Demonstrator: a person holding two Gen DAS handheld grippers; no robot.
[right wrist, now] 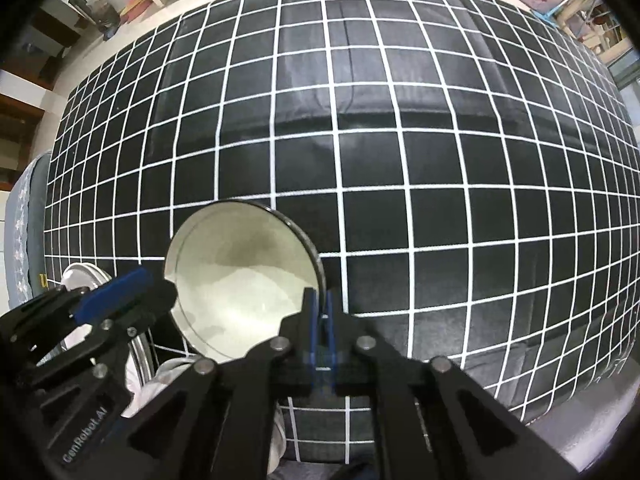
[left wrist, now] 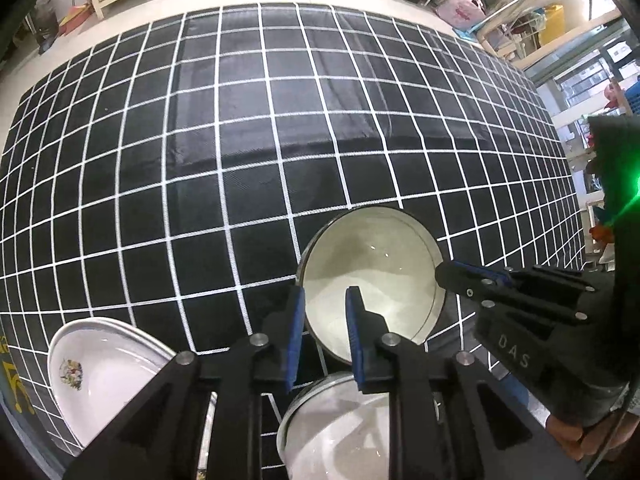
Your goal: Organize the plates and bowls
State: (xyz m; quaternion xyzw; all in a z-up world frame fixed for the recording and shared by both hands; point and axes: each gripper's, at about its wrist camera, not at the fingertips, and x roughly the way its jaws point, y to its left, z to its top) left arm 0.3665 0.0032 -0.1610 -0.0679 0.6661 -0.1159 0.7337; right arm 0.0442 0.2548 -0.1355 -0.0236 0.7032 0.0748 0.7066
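At the near edge of the bench (left wrist: pixel 240 140): an upper bowl (left wrist: pixel 372 272), a lower bowl (left wrist: pixel 340 420) and a decorated plate (left wrist: pixel 100 368) lie close together on black cloth with a white grid.
Upper bowl: steel outside and pale inside, tipped so its mouth faces both cameras. I cannot tell whether its base rests on the cloth.
Right claw (right wrist: pixel 320 300): its pads are pressed almost together on the bowl's right rim, pinching the thin edge.
Left claw (left wrist: pixel 324 292): narrowly parted, with a clear gap between the blue pads. The bowl's left rim lies in or just past that gap, and no contact shows.
Key relation: the bowl sits straight ahead between the two claws, which face each other across its mouth, one at each side of the rim. Only the right one grips.
Lower bowl: just beneath and nearer than the upper one, mouth up, partly hidden behind the left claw's fingers.
Plate: left of both bowls, near the bench edge, apart from either claw.
Likely next: nesting the upper bowl into the lower one, which calls for drawing it back and levelling it. A one-sided pinch could let it swing.
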